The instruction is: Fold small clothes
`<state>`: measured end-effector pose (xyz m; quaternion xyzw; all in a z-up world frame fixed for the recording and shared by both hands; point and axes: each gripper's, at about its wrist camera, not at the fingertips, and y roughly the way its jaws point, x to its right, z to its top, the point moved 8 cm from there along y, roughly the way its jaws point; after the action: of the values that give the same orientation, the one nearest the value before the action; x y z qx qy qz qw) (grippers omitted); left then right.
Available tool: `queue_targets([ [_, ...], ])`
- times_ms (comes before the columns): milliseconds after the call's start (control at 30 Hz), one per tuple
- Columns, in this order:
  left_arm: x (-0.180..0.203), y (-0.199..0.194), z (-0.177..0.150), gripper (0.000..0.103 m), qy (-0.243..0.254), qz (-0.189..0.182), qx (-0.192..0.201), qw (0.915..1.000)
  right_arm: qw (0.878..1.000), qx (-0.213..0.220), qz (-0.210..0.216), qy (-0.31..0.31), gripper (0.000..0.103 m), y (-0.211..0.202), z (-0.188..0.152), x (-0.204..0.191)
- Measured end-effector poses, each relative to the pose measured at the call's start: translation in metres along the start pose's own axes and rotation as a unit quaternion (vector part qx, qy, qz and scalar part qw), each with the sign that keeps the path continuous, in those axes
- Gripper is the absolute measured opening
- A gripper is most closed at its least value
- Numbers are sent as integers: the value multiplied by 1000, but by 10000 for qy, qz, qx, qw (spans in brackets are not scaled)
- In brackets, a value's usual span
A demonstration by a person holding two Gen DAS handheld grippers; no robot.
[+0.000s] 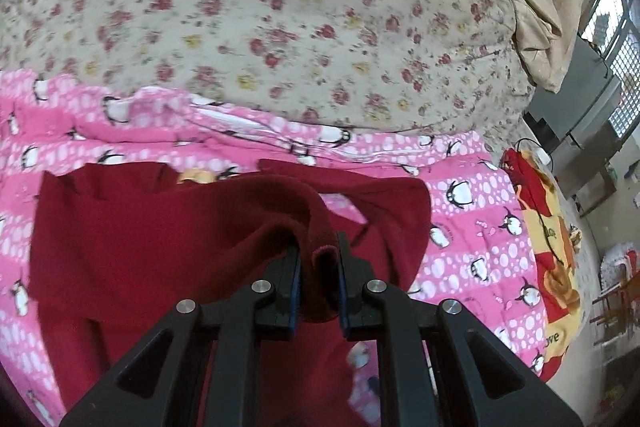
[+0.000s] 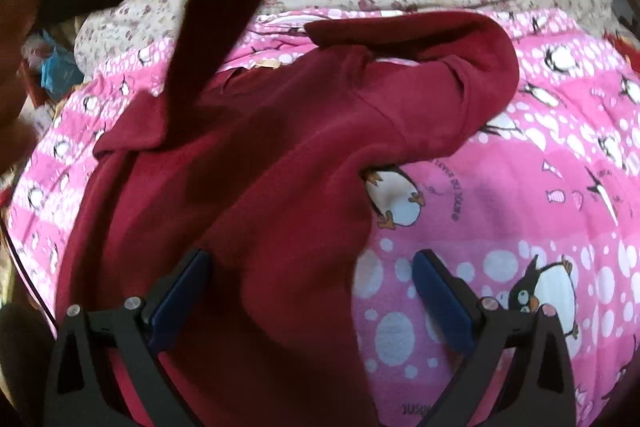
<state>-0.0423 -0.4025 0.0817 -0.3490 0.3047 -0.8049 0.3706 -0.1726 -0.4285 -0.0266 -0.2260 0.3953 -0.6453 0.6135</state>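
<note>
Maroon fleece top (image 2: 256,155) lies spread on the pink penguin blanket (image 2: 500,187) covering the bed, body roughly flat, one sleeve (image 2: 460,67) bent across near the floral quilt (image 1: 280,27) at the far side. Fabric looks soft, thick and light; judged limp, no stiffness, so it will drape and bunch from any single pinch and should not slip much on the fleecy blanket. Best holds, by my reading: cuff ends, hem corners, shoulder seams, where the layers are doubled.

Left tool (image 1: 319,259): fingers closed tight on a fold of the maroon fabric, apparently a sleeve end, which rises off the bed and hangs from the pinch. In the right wrist view the lifted sleeve shows as a dark blurred band (image 2: 208,39) at upper left.

Right tool (image 2: 310,287): fingers spread wide, nothing between the pads (image 2: 180,295), poised over the lower part of the top near its edge where fleece meets blanket. Contact with the cloth cannot be told.
</note>
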Motion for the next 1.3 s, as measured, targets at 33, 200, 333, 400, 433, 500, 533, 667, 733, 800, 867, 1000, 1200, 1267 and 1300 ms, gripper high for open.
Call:
queue_targets([
  [33, 4, 4, 1, 0, 5, -27, 4, 10000, 9999, 53, -41, -110, 103, 0, -2, -1],
  [200, 18, 20, 8, 0, 36, -117, -41, 9999, 9992, 152, -137, -343, 103, 1, -4, -4],
  [333, 27, 39, 10, 0, 17, -283, -158, 9995, 9992, 213, -99, -327, 103, 0, -5, -4],
  [400, 29, 49, 10, 0, 18, -330, -206, 9992, 9993, 227, -83, -271, 103, 1, -5, -2],
  [433, 30, 53, 10, 0, 40, -324, -202, 9993, 9995, 266, -12, -197, 103, 0, -5, -1],
  [500, 31, 59, 11, 0, 107, -344, -234, 9991, 9995, 286, 62, -152, 103, 0, -5, -1],
  [533, 30, 60, 13, 0, 106, -430, -247, 9987, 9994, 295, 77, -144, 103, 0, -4, -1],
  [667, 36, 70, 7, 0, 348, -943, -680, 9926, 9993, 333, 127, -112, 103, -1, -5, -1],
  [733, 36, 83, -5, 0, 462, -1176, -1138, 9854, 9993, 334, 140, -105, 103, -1, -4, -1],
  [800, 25, 97, -19, 5, 288, -1291, -1564, 9788, 9993, 339, 138, -109, 103, -1, -5, -1],
  [867, 14, 99, -27, 9, 49, -1439, -1753, 9739, 9992, 346, 152, -105, 103, -1, -4, -1],
  [1000, -18, 65, -21, 15, -66, -1303, -1450, 9808, 9994, 280, 149, -144, 103, -3, -4, -2],
  [1200, -88, -5, -15, 35, 63, -631, -711, 9955, 9990, 416, -117, -98, 103, -22, 13, 7],
  [1267, -114, -18, -21, 35, -46, -518, -632, 9966, 9991, 406, -96, 76, 103, -26, 19, 13],
  [1300, -129, -24, -26, 35, -127, -383, -582, 9975, 9991, 402, -83, 139, 103, -27, 22, 15],
])
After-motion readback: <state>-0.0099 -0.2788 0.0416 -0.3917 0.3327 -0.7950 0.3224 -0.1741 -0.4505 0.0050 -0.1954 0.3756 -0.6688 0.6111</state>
